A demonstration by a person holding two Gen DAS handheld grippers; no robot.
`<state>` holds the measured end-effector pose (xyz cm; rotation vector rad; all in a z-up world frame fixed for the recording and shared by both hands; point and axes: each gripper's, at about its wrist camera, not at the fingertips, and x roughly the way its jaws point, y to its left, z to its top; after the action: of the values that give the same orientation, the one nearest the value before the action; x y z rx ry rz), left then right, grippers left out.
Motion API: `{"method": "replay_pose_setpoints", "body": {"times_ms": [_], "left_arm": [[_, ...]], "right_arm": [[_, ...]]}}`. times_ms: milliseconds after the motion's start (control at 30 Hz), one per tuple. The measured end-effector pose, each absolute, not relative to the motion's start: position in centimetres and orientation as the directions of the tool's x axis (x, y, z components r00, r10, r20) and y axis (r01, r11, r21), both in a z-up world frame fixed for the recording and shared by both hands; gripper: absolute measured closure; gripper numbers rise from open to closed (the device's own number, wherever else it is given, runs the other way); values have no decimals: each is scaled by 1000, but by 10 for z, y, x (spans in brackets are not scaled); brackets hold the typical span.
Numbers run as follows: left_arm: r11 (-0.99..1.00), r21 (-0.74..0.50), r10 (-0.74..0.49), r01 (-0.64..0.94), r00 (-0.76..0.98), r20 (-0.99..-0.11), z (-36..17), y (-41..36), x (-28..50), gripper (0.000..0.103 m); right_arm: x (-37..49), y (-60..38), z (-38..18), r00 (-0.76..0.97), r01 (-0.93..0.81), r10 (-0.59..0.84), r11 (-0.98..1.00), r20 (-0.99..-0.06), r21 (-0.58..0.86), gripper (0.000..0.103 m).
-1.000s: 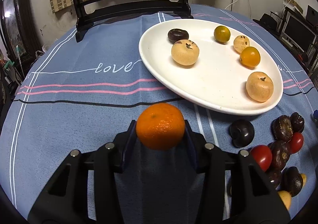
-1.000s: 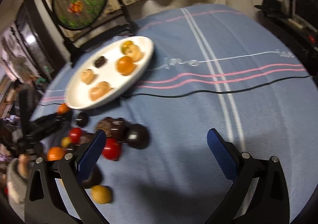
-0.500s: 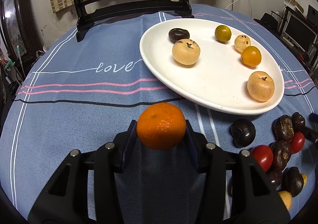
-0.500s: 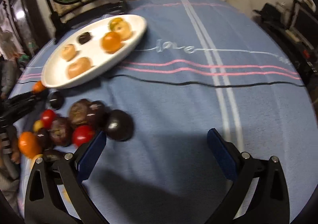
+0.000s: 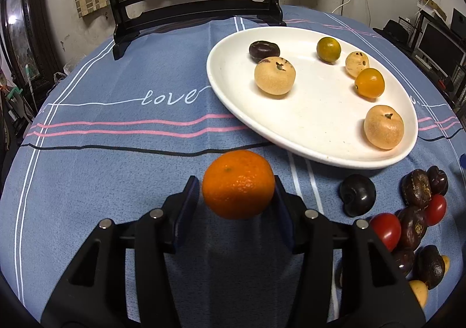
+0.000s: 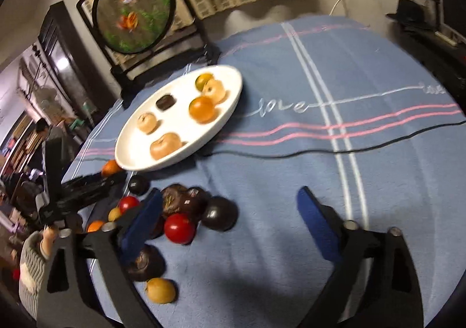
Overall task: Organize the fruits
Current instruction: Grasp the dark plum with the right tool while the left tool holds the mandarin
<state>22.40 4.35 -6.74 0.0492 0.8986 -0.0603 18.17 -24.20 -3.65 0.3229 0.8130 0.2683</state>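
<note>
My left gripper (image 5: pixel 237 195) is shut on an orange mandarin (image 5: pixel 238 183), held above the blue cloth just short of the near rim of the white oval plate (image 5: pixel 320 112). The plate holds several fruits, among them two tan ones (image 5: pixel 274 75), a dark one (image 5: pixel 264 50) and a small orange one (image 5: pixel 369 83). A heap of loose fruit lies right of the gripper: dark ones (image 5: pixel 357 195) and red tomatoes (image 5: pixel 385 230). My right gripper (image 6: pixel 230 213) is open and empty above the cloth, its left finger (image 6: pixel 142 220) over the same heap (image 6: pixel 186 205). The plate (image 6: pixel 230 112) shows beyond.
A round decorative screen on a black stand (image 5: pixel 198 12) stands at the table's far edge behind the plate. The blue tablecloth (image 5: pixel 116 124) has pink stripes and "love" lettering. Furniture and cables stand around the table. A person (image 6: pixel 35 243) is at the left in the right wrist view.
The left gripper with the mandarin has barely moved. The right gripper has swung its view, first down toward the fruit heap, then back up, staying open.
</note>
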Motion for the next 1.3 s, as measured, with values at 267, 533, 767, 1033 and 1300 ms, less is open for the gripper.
{"method": "replay_pose_setpoints", "body": {"times_ms": [267,533,767,1033,1300], "left_arm": [[998,18,-20,55,617,-787,-68,46,225,44],[998,18,-20,55,616,-787,-67,46,224,43],[998,18,-20,55,616,-787,-67,46,224,43],[999,14,-19,49,615,-789,-68,48,225,41],[999,13,-20,50,615,-788,-68,48,225,41]], "right_arm": [[182,-222,-40,633,-149,352,929,-690,338,53],[173,-188,-47,657,-182,151,982,-739,39,57],[170,-159,-56,673,-264,70,953,-737,-150,62],[185,-181,-62,612,-257,159,966,-774,-5,63],[178,-180,-57,626,-254,166,967,-762,2,72]]}}
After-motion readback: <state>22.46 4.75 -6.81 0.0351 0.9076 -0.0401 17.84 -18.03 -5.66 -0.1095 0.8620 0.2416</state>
